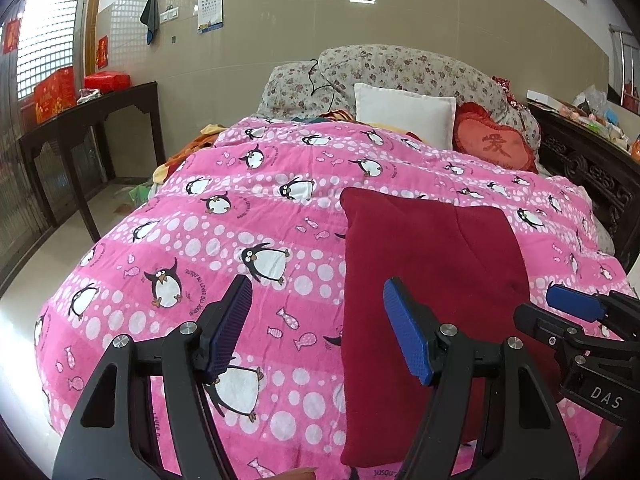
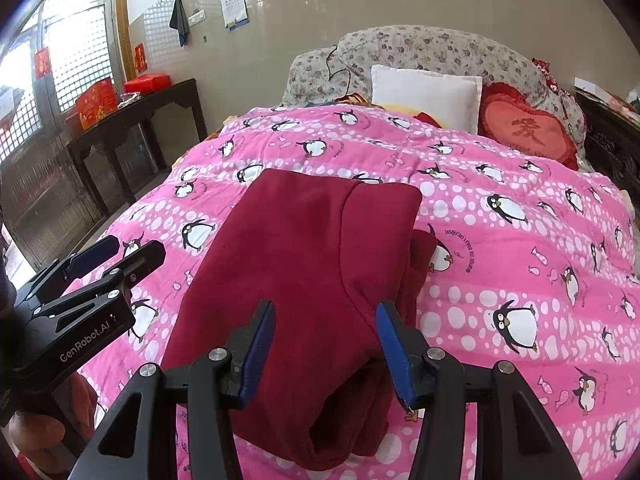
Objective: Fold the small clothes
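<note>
Dark red fleece garment (image 2: 312, 280), folded into a long rectangle, lies on a pink penguin-print quilt (image 1: 192, 240) covering the bed. Left claw (image 1: 320, 332) hovers released over the garment's left edge and the quilt, blue pads apart and grasping nothing. Right claw (image 2: 326, 354) hangs released above the garment's near end, holding nothing. Behind, a white square pillow (image 1: 404, 114) rests beside a red heart-shaped cushion (image 1: 494, 144).

Both wrist cameras are looking along the pink quilt (image 1: 248, 216) toward the pillows, close above it. Both are sharing the red garment (image 1: 420, 300) (image 2: 304, 264).
</note>
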`<action>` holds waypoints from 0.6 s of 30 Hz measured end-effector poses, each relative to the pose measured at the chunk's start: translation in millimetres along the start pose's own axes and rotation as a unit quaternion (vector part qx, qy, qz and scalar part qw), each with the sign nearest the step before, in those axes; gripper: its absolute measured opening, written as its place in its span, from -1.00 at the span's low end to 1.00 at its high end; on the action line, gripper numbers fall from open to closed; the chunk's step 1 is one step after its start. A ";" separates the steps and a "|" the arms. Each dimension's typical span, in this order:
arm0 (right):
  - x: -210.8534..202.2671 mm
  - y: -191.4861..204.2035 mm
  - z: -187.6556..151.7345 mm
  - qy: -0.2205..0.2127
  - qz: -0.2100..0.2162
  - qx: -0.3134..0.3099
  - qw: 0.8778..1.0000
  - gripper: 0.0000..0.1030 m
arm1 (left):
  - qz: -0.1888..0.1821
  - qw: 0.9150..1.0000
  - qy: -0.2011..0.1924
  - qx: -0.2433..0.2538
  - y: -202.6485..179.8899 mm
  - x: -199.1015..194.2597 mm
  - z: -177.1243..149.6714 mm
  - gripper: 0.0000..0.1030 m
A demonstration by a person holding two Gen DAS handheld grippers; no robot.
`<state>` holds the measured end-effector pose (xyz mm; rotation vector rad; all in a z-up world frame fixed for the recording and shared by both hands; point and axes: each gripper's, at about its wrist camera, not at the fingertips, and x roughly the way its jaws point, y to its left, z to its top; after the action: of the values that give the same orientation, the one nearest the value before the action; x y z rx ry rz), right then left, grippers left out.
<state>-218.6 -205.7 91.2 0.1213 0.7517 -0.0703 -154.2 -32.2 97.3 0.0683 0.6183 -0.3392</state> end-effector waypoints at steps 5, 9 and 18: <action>-0.2 -0.4 -0.5 0.001 0.001 0.000 1.000 -0.02 | 0.001 1.000 0.001 0.003 -2.1 0.6 -0.2 0.34; -0.7 -0.5 0.4 -0.001 0.000 -0.001 1.000 -0.02 | 0.001 1.000 0.001 0.008 -4.7 1.3 -0.4 0.34; -0.2 -0.7 1.8 0.001 0.001 -0.001 1.000 -0.01 | 0.002 1.000 0.001 0.009 -6.7 1.2 -0.2 0.34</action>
<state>-217.7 -206.6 92.6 0.1195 0.7538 -0.0680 -155.6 -38.9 96.7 0.0875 0.6166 -0.3419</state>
